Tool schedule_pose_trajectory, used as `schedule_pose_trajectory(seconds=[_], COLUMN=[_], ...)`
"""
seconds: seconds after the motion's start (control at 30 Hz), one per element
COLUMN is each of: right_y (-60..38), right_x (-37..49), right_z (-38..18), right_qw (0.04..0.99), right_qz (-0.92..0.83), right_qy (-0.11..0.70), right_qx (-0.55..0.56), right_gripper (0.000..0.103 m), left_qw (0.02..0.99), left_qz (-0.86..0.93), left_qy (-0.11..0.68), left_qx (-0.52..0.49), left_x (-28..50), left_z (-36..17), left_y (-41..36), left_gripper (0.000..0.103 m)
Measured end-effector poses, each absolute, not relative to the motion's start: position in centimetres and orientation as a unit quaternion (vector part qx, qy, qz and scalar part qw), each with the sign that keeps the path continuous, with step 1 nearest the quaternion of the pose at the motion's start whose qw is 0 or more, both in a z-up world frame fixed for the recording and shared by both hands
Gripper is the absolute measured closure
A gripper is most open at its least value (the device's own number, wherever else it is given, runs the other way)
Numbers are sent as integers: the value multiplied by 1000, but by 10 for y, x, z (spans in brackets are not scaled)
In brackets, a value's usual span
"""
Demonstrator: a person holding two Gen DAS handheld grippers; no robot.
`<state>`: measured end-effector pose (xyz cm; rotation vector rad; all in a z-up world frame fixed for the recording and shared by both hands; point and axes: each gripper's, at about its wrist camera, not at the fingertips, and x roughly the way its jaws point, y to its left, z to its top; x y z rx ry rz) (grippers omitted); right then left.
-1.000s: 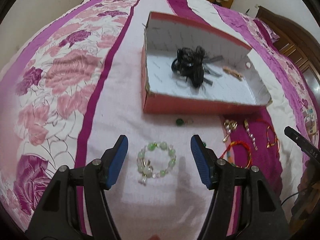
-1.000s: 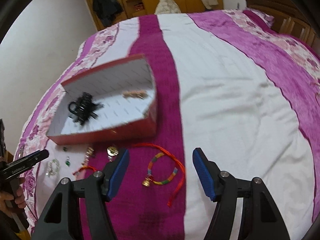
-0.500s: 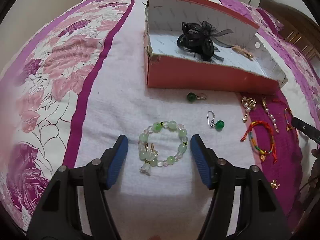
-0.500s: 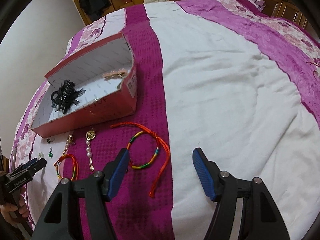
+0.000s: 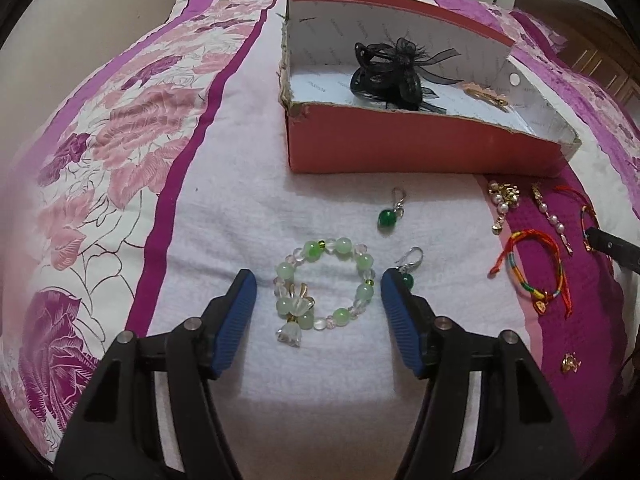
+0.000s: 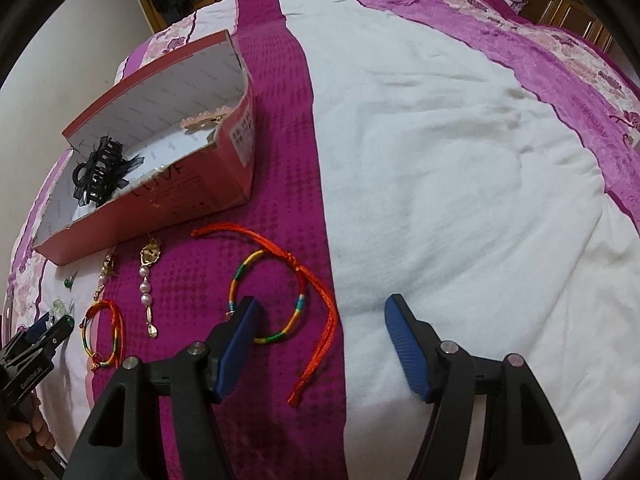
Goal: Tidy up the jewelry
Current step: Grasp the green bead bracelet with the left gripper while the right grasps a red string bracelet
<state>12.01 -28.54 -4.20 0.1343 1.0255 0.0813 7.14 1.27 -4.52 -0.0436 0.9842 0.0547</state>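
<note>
Left gripper (image 5: 318, 300) released, fingers just narrowing, straddling green bracelet (image 5: 326, 288) on bed (image 5: 240, 208), not touching. Right gripper (image 6: 320, 334) released, fingers just narrowing; left finger over cord bracelet (image 6: 268, 292). Box (image 5: 400, 148) beyond, hair clip (image 5: 392, 72) inside.

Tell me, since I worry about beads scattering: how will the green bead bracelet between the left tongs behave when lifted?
The green bead bracelet would probably sag out of its ring, being strung beads. The smooth round beads may slip against the pads. Its dangling flower charm looks likely to swing, perhaps fragile.
</note>
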Motion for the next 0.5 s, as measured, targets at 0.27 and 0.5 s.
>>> schedule_pose_trajectory(seconds=[0.27, 0.5], right_y=[-287, -284], right_x=[108, 87], right_z=[-35, -18], right_qw=[876, 890], right_qz=[56, 85], right_qy=[472, 438], right_qx=[86, 96], right_gripper=[94, 96], left_qw=[884, 893], left_qz=[3, -24], left_qy=[467, 448], left_qx=[-19, -43], left_x=[59, 45], left_z=[-36, -18], left_y=[9, 10], left_gripper=[80, 86])
